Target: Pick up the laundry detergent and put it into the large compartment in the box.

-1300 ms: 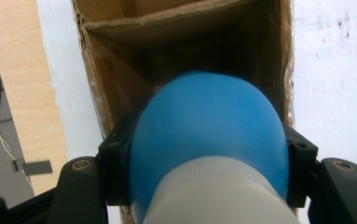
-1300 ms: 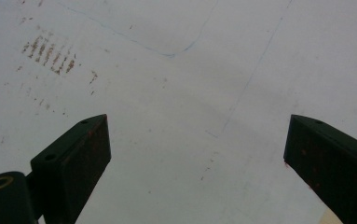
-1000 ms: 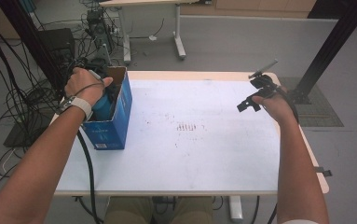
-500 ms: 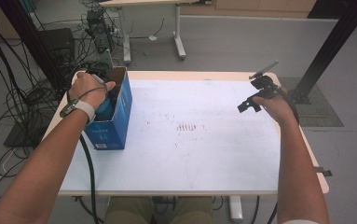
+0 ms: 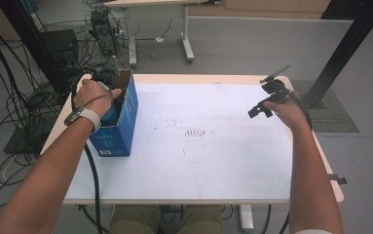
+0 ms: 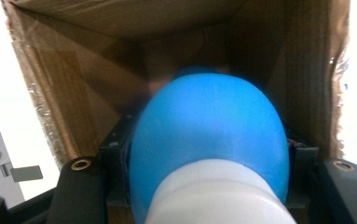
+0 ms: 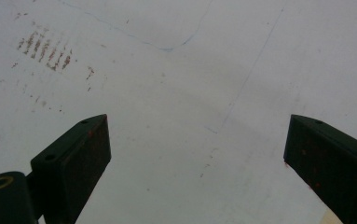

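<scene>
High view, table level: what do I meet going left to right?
Left hand on the left gripper → blue box → brown marks on the white table → right gripper → right hand.

One blue cardboard box (image 5: pixel 118 124), left of centre in high view. One blue bottle with white cap (image 6: pixel 209 140), filling middle of left gripper view. Two grippers: left gripper (image 5: pixel 107 78) upper left, right gripper (image 5: pixel 267 100) upper right. One white table (image 5: pixel 213 165).
</scene>
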`<state>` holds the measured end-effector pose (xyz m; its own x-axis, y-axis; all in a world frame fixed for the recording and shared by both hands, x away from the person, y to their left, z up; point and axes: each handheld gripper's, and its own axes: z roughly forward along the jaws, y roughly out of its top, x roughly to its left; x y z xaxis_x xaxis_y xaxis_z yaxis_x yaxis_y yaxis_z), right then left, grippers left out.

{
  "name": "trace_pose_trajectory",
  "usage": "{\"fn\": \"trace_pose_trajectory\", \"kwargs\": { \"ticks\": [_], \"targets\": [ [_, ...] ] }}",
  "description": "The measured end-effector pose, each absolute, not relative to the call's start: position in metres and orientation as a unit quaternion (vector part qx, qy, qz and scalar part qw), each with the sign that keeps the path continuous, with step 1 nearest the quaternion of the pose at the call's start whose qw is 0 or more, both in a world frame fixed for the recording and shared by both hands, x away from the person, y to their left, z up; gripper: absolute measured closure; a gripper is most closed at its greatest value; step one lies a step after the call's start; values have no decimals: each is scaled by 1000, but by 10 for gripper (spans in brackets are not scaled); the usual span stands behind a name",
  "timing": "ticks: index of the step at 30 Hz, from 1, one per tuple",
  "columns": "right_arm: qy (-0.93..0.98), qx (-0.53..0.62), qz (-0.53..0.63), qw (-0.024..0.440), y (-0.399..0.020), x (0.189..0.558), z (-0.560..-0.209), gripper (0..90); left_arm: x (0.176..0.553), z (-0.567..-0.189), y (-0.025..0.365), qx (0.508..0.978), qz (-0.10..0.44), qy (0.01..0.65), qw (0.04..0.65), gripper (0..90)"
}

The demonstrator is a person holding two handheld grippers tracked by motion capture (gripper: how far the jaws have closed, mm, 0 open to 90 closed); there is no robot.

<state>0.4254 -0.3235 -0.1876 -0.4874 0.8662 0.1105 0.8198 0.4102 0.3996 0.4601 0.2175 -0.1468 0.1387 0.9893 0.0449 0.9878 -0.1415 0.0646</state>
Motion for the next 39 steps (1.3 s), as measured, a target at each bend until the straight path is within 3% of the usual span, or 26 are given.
{"fn": "trace_pose_trajectory", "kwargs": {
  "ticks": [39],
  "targets": [
    [838, 503, 204, 58, -325, 423, -187, 72, 460, -148, 220, 759, 34, 650, 11, 373]
  ]
}}
